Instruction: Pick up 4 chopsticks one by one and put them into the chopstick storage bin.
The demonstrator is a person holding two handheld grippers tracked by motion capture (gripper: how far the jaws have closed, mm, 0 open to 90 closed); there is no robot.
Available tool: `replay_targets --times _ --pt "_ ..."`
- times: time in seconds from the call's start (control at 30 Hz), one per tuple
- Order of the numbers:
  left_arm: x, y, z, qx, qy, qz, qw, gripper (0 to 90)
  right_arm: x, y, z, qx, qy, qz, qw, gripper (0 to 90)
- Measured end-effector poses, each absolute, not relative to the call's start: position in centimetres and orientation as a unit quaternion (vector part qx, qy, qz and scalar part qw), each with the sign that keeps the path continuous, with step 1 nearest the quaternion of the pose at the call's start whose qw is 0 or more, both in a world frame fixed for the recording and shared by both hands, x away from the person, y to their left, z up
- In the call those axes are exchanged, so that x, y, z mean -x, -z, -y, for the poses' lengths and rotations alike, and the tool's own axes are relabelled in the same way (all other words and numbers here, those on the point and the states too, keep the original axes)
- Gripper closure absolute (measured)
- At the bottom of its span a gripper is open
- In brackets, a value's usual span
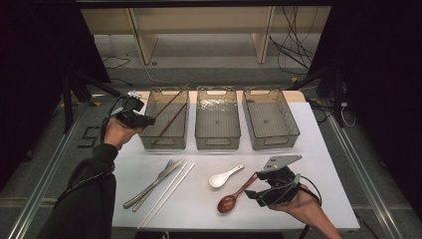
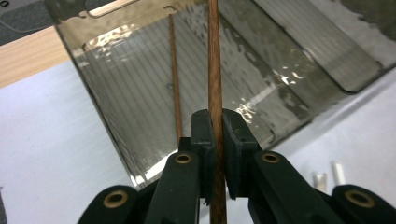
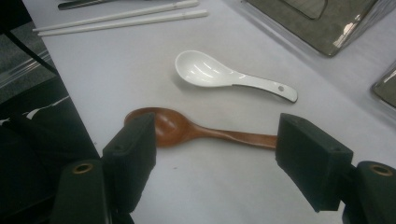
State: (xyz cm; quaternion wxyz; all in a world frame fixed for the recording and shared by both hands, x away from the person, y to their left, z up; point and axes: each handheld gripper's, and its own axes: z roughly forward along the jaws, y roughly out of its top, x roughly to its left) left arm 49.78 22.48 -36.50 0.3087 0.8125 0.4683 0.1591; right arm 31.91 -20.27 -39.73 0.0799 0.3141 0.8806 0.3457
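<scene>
The table carries three clear bins in a row along its far side. The left bin is the landmark here: the middle bin stands just beside it on the right, and the right bin lies beyond that one.

The left gripper sits at the left bin's left wall, pressed together on a brown chopstick; in the left gripper view the stick runs straight up between the pads and on over the bin. A second brown chopstick lies slanted inside the left bin.

The right gripper hovers well apart from the left bin, toward the near right of the table, its jaws spread wide on either side of a wooden spoon without touching it. A white ceramic spoon lies just beyond the wooden one, nearer the bins.

In front of the left bin, on the table, lie a metal knife and fork and a pair of white chopsticks, side by side and slanted.
</scene>
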Motion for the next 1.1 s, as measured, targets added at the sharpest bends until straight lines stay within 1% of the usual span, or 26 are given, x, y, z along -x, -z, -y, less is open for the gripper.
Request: replay_targets --times 0.2,0.7,0.83,0.93,1.1 --pt "-50.7 37.2 -22.9 -0.811 -0.163 -0.482 0.290 83.3 -31.9 39.7 20.3 -0.314 -0.346 -0.881 0.079 30.2" --pt "-51.8 38.7 -22.7 -0.801 -0.161 -0.506 0.276 82.8 -31.9 39.7 20.3 -0.310 -0.347 -0.882 0.078 30.4" --pt "-51.9 39.3 -22.7 -0.801 -0.155 -0.508 0.277 81.3 -31.9 39.8 20.3 -0.307 -0.346 -0.883 0.074 30.4" --pt "-51.9 39.4 -22.4 -0.801 -0.146 -0.509 0.279 66.2 -31.9 39.8 20.3 -0.308 -0.345 -0.884 0.073 30.4" --pt "-51.0 38.5 -21.4 -0.807 -0.138 -0.494 0.293 47.6 -31.9 39.8 20.3 -0.307 -0.345 -0.884 0.072 30.5"
